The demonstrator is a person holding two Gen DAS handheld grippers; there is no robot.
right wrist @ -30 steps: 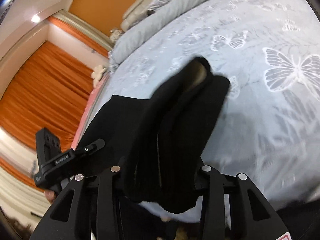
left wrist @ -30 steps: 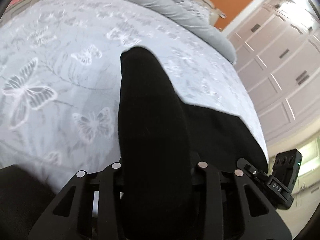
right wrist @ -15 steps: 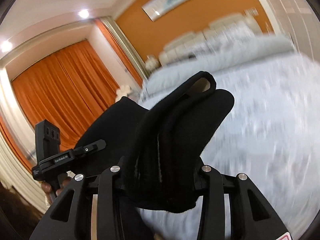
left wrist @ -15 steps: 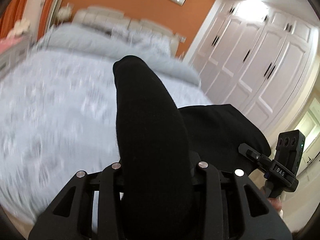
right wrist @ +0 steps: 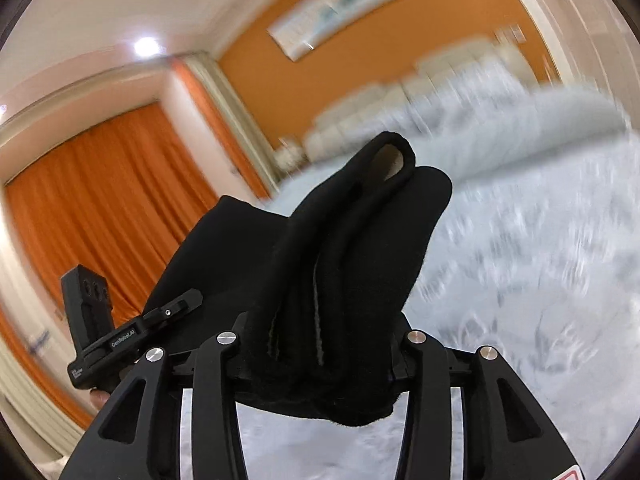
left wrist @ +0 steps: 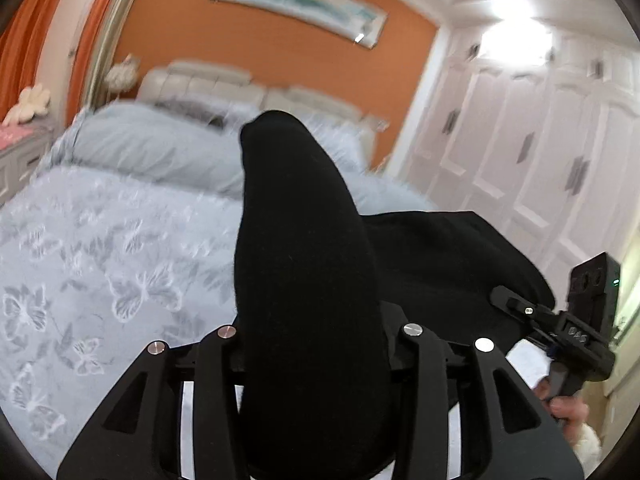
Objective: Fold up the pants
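Bunched black fabric pants (left wrist: pixel 308 280) hide both the left gripper's (left wrist: pixel 312 344) fingertips and the right gripper's (right wrist: pixel 320 344). The butterfly-print grey bedspread (right wrist: pixel 540 280) and framed wall picture (right wrist: pixel 344 12) smear into blur.

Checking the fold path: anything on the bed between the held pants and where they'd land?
Nothing visible. Both claws already have the black pants bunched between their fingers, jaws opening slightly. The butterfly-print bedspread ahead shows no objects; the pillows sit far back at the headboard. The right wrist view is blurred, so small items could be missed.
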